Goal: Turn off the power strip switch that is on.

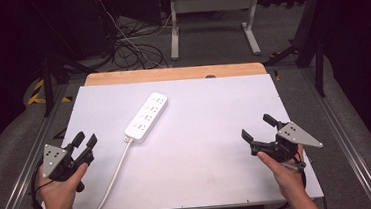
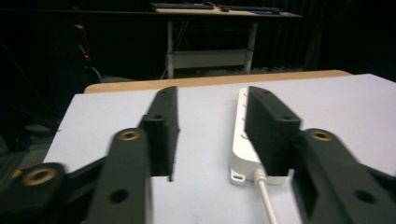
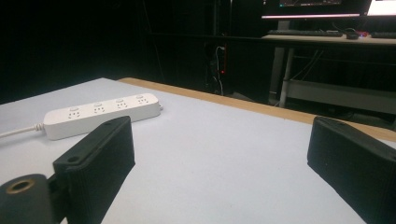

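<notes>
White power strip [image 1: 146, 117] on table, ahead of parted left hand-held gripper [image 1: 85, 140], right hand-held gripper [image 1: 258, 126] released, apart

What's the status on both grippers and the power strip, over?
Left gripper open, holding nothing. Right gripper open, holding nothing. Power strip flat on the table, its cord trailing toward the near edge. Nothing in the way.

Glossy white plastic power strip [image 1: 146, 116], matt table [image 1: 211, 132]
</notes>
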### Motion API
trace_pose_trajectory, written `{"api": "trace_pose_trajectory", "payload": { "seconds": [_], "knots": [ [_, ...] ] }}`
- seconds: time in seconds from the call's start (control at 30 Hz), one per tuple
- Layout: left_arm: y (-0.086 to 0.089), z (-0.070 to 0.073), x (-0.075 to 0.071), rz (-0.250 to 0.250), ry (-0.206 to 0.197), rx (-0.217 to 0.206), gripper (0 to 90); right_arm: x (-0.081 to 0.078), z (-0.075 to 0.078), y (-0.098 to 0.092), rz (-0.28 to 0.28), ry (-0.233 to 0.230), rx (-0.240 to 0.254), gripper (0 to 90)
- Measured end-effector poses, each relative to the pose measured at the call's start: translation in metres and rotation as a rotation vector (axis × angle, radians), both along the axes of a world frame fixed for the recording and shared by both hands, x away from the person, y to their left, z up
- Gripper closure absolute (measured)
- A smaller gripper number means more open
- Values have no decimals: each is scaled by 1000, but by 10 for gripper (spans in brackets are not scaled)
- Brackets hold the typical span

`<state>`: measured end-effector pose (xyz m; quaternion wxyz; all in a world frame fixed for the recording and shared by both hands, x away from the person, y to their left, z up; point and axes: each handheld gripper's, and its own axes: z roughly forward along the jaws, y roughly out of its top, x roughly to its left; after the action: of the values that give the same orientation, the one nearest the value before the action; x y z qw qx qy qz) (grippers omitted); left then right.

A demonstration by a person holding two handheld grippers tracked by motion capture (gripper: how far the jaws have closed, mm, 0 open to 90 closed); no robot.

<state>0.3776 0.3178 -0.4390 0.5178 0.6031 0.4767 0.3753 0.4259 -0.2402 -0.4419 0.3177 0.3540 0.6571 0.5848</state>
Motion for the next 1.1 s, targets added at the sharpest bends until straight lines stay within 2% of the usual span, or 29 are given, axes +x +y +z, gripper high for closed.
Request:
{"api": "trace_pose_trajectory", "payload": {
  "seconds": [0.1, 0.33, 0.47, 0.57, 0.8, 0.9, 0.97, 1.0, 1.03, 1.1],
  "knots": [
    [2, 3, -2, -33, 11, 10, 730, 0, 0, 0, 13, 7, 7, 82],
    [3, 6, -4, -34, 8, 33, 891, 0, 0, 1, 15, 8, 8, 87],
    [2, 9, -5, -44, 6, 35, 900, 0, 0, 0, 10, 7, 3, 87],
    [2, 11, -1, -53, 23, 39, 900, -1, 0, 1, 11, 8, 0, 87],
    [0, 15, 5, -63, 32, 35, 900, -2, -1, 1, 8, 8, -6, 87],
    [-1, 17, 9, -66, 56, 48, 900, -2, -1, 0, 8, 11, -7, 87],
    [-4, 18, 11, -67, 69, 74, 900, -1, -1, 0, 9, 11, -4, 88],
    [-4, 18, 11, -67, 69, 74, 900, -2, -1, 1, 11, 12, -6, 88],
    [-6, 20, 15, -74, 83, 96, 900, -2, -1, 1, 12, 12, -7, 89],
    [-8, 21, 17, -82, 88, 106, 900, -2, -1, 1, 13, 10, -7, 91]
  ]
}}
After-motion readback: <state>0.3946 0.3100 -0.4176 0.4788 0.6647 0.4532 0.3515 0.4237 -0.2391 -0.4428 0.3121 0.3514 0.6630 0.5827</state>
